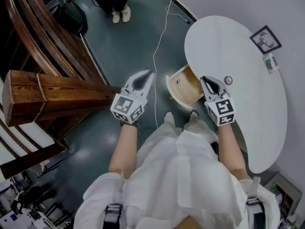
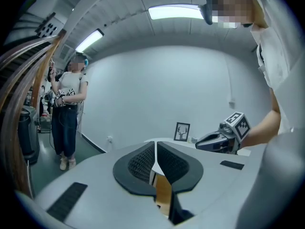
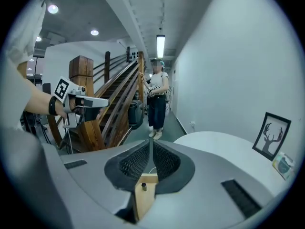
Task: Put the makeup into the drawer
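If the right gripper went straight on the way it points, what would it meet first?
Probably the dark floor, after passing above the open drawer; the standing person looks farther off.

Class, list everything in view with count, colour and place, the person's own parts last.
table: one, white, right
drawer: one, light wood, open under the table
small round item: one, dark, on the table near the drawer
picture frame: one, black, table's far side
small packet: one, teal-white, beside the frame
cable: one, white, on the floor
staircase: one, brown wood, left
bystander: one, dark trousers, by the staircase
left gripper: one, grey, shut, empty
right gripper: one, grey, shut, empty
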`<control>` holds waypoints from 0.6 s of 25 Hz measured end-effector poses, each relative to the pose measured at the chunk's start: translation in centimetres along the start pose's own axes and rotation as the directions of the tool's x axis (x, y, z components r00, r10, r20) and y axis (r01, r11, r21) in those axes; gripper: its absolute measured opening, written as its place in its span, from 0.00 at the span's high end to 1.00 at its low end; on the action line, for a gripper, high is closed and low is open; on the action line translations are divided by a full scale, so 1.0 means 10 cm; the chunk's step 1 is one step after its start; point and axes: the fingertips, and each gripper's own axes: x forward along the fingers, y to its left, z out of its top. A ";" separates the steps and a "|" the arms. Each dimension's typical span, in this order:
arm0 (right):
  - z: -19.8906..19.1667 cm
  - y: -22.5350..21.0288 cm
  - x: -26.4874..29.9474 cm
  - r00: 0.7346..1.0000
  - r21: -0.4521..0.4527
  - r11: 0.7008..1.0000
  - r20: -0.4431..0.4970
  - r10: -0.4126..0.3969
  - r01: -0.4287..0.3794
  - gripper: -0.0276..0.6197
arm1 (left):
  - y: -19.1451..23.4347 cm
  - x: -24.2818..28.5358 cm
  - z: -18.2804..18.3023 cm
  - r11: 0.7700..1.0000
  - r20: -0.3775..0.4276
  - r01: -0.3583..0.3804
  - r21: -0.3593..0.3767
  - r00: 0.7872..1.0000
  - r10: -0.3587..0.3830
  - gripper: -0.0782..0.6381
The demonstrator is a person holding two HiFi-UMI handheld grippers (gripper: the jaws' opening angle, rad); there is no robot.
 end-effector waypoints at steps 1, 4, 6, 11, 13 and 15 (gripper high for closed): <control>0.05 0.00 -0.06 1.000 0.002 1.000 0.015 -0.009 0.009 0.92 | -0.01 -0.03 0.05 1.000 0.008 0.003 0.007 1.000 -0.003 0.87; 0.23 -0.03 -0.23 0.997 0.007 0.999 0.068 -0.046 0.045 0.92 | -0.03 -0.13 0.18 0.999 0.030 0.015 0.030 0.999 -0.016 0.87; 0.36 -0.04 -0.36 0.992 0.015 0.997 0.103 -0.073 0.072 0.93 | -0.05 -0.21 0.25 0.999 0.041 0.024 0.044 0.999 -0.026 0.87; 0.61 -0.17 -0.66 0.974 0.046 0.991 0.184 -0.131 0.125 0.93 | -0.12 -0.30 0.39 0.997 0.074 0.036 0.067 0.996 -0.041 0.87; 0.68 -0.25 -0.76 0.966 0.059 0.988 0.206 -0.155 0.146 0.94 | -0.14 -0.30 0.44 0.996 0.086 0.041 0.077 0.995 -0.048 0.87; 0.72 -0.29 -0.83 0.962 0.063 0.984 0.210 -0.174 0.164 0.94 | -0.16 -0.29 0.48 0.996 0.094 0.047 0.082 0.994 -0.055 0.87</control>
